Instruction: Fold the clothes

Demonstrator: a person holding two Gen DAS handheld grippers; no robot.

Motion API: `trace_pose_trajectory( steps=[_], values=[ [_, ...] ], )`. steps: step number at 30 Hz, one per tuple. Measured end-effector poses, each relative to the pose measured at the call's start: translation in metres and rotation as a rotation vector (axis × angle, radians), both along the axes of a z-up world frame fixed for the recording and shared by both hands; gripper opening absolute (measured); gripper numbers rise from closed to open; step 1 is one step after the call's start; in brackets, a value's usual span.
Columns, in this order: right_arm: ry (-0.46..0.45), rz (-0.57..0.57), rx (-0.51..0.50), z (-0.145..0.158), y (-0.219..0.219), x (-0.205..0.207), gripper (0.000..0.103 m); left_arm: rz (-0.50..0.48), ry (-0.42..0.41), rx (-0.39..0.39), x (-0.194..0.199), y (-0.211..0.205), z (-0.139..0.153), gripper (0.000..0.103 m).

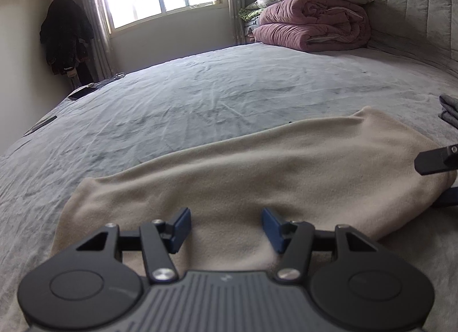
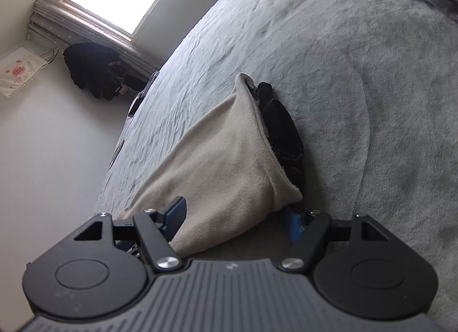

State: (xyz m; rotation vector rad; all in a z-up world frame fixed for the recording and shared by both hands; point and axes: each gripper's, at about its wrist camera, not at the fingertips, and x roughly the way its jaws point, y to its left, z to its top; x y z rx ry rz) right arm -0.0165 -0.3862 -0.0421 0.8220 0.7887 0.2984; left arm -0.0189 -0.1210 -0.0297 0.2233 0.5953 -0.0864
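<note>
A soft, fuzzy beige fleece garment [image 1: 257, 172] lies as a long folded band across the lower centre of the left wrist view, on the wrinkled grey bedsheet [image 1: 200, 94]. The left gripper [image 1: 226, 227] hovers over it, blue pads well apart, holding nothing. The right gripper [image 2: 237, 222] straddles the garment's rounded end with wide jaws; whether it grips is unclear.
</note>
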Motion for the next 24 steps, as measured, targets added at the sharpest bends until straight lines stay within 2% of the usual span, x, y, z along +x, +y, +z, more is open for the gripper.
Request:
trace_pose_trajectory(
  steps=[4,13,16,18,21,24],
  values=[
    [-0.003,-0.01,0.007,-0.001,-0.0001,-0.0015,0.074,0.012,0.0,-0.014,0.0108,0.0009,-0.0006,0.06],
    [-0.038,-0.093,0.022,-0.0023,0.0074,-0.0031,0.073,0.017,0.006,-0.022,0.009,0.0007,0.0012,0.06],
    [-0.04,-0.121,0.026,-0.0036,0.0044,-0.003,0.066,0.015,0.011,-0.028,0.0085,0.0019,0.0022,0.06],
    [-0.038,-0.142,0.019,-0.0051,0.0023,-0.0025,0.055,0.012,0.013,-0.029,0.0081,0.0024,0.0025,0.06],
    [-0.03,-0.177,-0.001,-0.0075,0.0016,-0.0025,0.044,0.008,0.015,-0.031,0.0075,0.0031,0.003,0.06],
    [-0.031,-0.196,-0.012,-0.0079,0.0023,-0.0002,0.044,0.007,0.018,-0.035,0.0072,0.0037,0.0037,0.06]
  ],
)
